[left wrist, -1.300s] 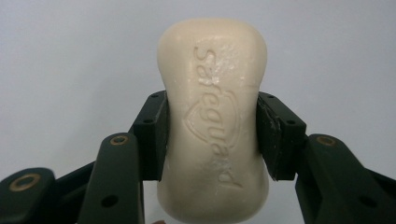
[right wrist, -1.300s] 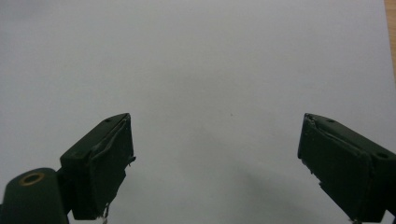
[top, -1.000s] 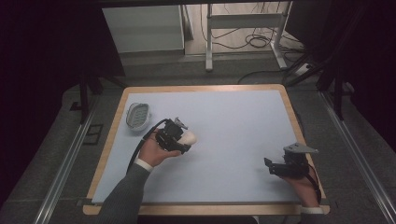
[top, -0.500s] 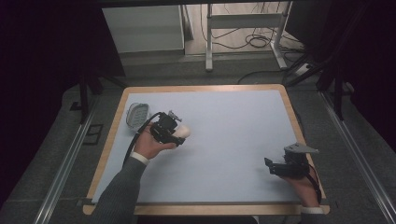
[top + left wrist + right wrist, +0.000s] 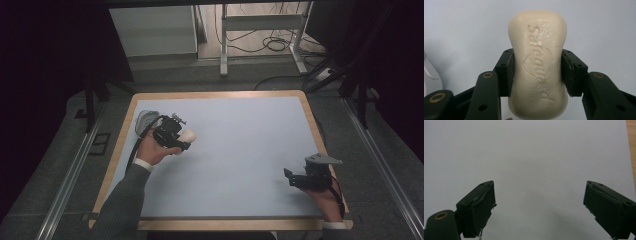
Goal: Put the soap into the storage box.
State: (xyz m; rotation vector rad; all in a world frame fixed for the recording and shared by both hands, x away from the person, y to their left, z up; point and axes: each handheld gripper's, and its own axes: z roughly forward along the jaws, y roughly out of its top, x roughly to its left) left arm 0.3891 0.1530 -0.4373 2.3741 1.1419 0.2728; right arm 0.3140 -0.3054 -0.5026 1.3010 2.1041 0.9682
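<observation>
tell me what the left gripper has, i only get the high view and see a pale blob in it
Observer: The left gripper is shut on a cream soap bar stamped "Safeguard", seen in the left gripper view.
Operator: where do the fingers sit on it
Observer: The fingers press its two long sides at the narrowed middle, so both ends stick out.
Operator: right gripper got anything
Observer: No. In the right gripper view the right gripper is open, its fingers wide apart over the bare pale mat.
</observation>
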